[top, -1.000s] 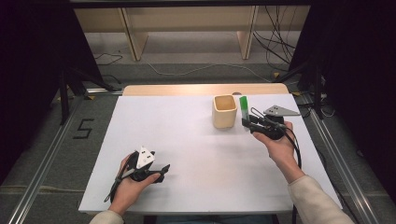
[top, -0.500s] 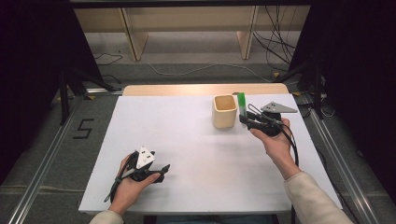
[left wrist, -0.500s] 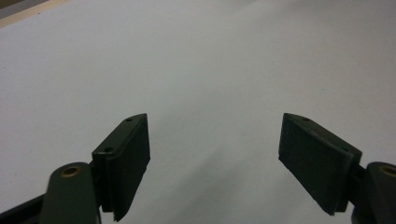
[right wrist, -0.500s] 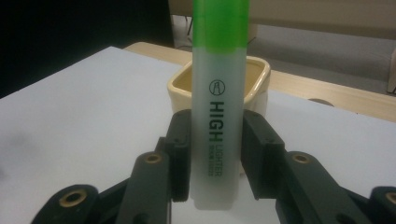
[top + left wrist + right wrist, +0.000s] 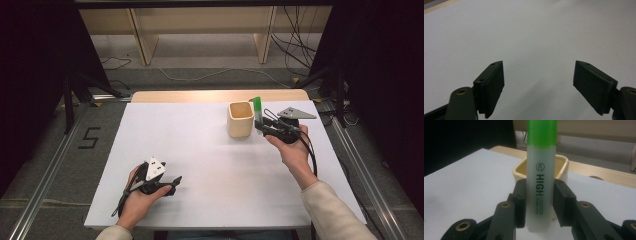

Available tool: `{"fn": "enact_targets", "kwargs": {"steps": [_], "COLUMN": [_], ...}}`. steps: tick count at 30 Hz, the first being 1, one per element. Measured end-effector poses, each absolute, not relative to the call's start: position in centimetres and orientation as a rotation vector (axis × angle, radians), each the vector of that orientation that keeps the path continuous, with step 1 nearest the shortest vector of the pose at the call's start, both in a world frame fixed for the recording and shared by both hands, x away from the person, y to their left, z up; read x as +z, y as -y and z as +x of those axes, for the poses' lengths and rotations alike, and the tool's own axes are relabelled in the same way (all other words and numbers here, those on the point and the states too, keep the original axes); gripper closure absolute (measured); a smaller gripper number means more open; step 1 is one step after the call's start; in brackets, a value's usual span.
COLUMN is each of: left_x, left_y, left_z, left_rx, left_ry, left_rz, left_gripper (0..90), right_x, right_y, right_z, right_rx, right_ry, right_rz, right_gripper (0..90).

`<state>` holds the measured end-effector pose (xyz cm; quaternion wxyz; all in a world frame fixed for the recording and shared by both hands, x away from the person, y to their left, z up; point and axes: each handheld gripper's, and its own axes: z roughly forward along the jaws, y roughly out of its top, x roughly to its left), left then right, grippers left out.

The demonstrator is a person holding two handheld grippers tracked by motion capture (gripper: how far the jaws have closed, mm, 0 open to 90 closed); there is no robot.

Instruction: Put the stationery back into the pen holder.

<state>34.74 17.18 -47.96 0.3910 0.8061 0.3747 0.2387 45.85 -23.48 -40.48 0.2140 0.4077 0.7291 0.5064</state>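
A green-capped highlighter point(image 5: 540, 182) stands upright between the pads of my right gripper point(image 5: 540, 205), which is shut on its white barrel. In the high view the highlighter point(image 5: 257, 111) sits just right of a cream square cup point(image 5: 240, 119), held by the right gripper point(image 5: 263, 128) beside the cup's rim. The cup point(image 5: 560, 167) shows right behind the marker in the right gripper view. My left gripper point(image 5: 172, 184) rests low over the white table near the front left. Its jaws point(image 5: 539, 85) stand wide apart with nothing between them.
The white tabletop point(image 5: 200, 150) has a wooden strip point(image 5: 215, 96) along its far edge. Metal rails point(image 5: 45, 190) run down both sides of the table. A cable point(image 5: 310, 150) trails from the right gripper over the person's wrist.
The right gripper has carried the highlighter a little left, closer to the cup. The left gripper has stayed where it was.
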Motion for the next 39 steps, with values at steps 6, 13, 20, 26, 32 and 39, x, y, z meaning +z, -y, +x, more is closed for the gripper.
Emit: {"fn": "enact_targets", "kwargs": {"steps": [6, 13, 20, 26, 32, 39], "left_x": [-48.0, -48.0, -48.0, -48.0, -48.0, -48.0], "left_y": [-17.1, -17.2, -17.1, -17.1, -17.1, -17.1], "left_z": [34.7, 34.7, 34.7, 34.7, 34.7, 34.7], "left_rx": [0.610, 0.606, 0.608, 0.608, 0.608, 0.608], "left_ry": [-0.951, -0.953, -0.950, -0.951, -0.950, -0.950], "left_rz": [2.048, 2.046, 2.046, 2.045, 2.045, 2.045], "left_gripper": [24.6, 24.6, 24.6, 24.6, 24.6, 24.6], "right_x": [-40.3, -39.8, -39.6, -39.5, -39.3, -39.5], "right_y": [23.5, 22.9, 22.4, 22.1, 21.9, 21.7], "right_z": [46.2, 46.9, 47.4, 47.8, 48.2, 48.5], "right_rx": [1.412, 1.431, 1.439, 1.442, 1.442, 1.446], "right_ry": [-2.008, -1.993, -1.982, -1.976, -1.969, -1.965], "right_rz": [1.136, 1.125, 1.130, 1.140, 1.140, 1.146], "right_gripper": [66.1, 66.1, 66.1, 66.1, 66.1, 66.1]}}
